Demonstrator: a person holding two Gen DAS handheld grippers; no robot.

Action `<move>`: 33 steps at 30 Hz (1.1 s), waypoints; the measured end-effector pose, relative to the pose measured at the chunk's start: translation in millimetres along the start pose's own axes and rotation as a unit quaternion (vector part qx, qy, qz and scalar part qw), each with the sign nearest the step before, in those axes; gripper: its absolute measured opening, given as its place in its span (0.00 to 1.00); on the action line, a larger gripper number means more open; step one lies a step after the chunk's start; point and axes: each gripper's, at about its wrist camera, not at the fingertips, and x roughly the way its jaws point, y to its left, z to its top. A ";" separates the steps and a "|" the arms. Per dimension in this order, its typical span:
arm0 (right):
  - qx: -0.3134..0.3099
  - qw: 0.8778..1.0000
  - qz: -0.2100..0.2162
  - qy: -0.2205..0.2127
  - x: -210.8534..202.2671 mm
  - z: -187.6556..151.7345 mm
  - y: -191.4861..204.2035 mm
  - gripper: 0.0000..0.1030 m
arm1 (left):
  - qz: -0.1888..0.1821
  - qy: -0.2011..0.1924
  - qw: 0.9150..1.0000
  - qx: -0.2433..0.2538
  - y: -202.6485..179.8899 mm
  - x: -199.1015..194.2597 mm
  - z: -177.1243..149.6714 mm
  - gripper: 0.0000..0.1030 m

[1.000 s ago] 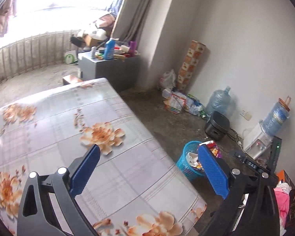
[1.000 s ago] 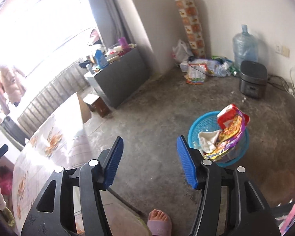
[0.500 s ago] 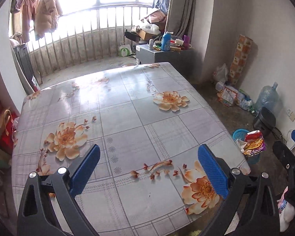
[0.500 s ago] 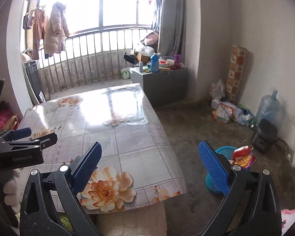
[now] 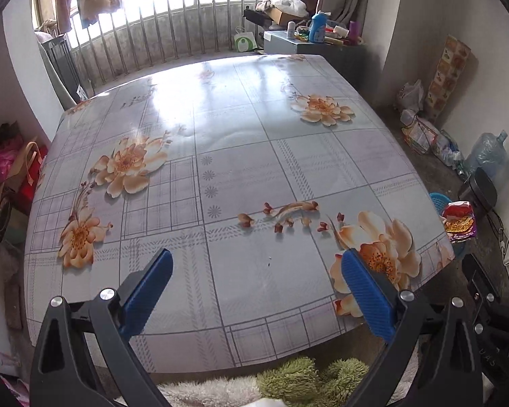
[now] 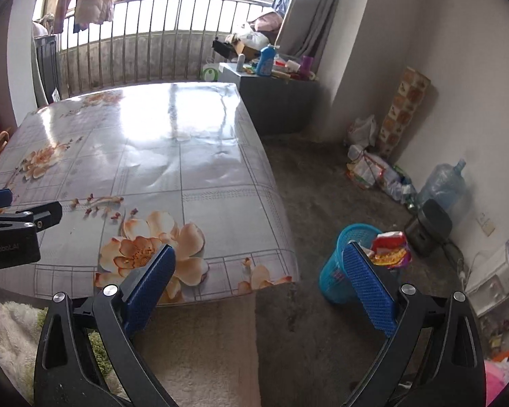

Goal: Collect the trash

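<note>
A blue plastic basket [image 6: 342, 264] stands on the floor right of the table, with a red and yellow snack wrapper [image 6: 390, 249] sticking out of its top. The same basket [image 5: 439, 200] and wrapper [image 5: 459, 220] show past the table's right edge in the left wrist view. My left gripper [image 5: 256, 286] hangs open over the near part of the flowered table [image 5: 227, 156], nothing between its blue pads. My right gripper [image 6: 259, 281] is wide open over the table's near right corner [image 6: 275, 271], empty, the basket just behind its right finger [image 6: 370, 288].
A grey cabinet [image 6: 275, 101] with bottles stands behind the table. Bags and wrappers [image 6: 373, 169], a water jug [image 6: 444, 183] and a dark cooker [image 6: 431, 224] line the right wall. A fluffy rug [image 5: 305, 380] lies below the near table edge. A railing [image 5: 186, 27] runs at the back.
Both grippers swung left from the floor and basket toward the table. The right jaws widened from partly open to fully open; the left stayed open.
</note>
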 end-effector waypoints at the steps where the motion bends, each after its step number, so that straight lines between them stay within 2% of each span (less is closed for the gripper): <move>1: 0.006 1.000 -0.003 0.009 2.8 -2.1 -3.2 0.92 | 0.005 -0.001 1.000 0.003 -1.1 -0.1 0.4 0.95; 7: 0.037 0.999 -0.017 0.023 2.9 -10.7 -13.1 0.92 | 0.018 0.002 1.000 0.020 -8.6 2.8 0.0 0.95; 33: 0.034 0.998 -0.034 0.032 -2.4 -11.4 -12.7 0.92 | 0.014 0.006 0.999 0.043 -18.7 4.7 -4.3 0.95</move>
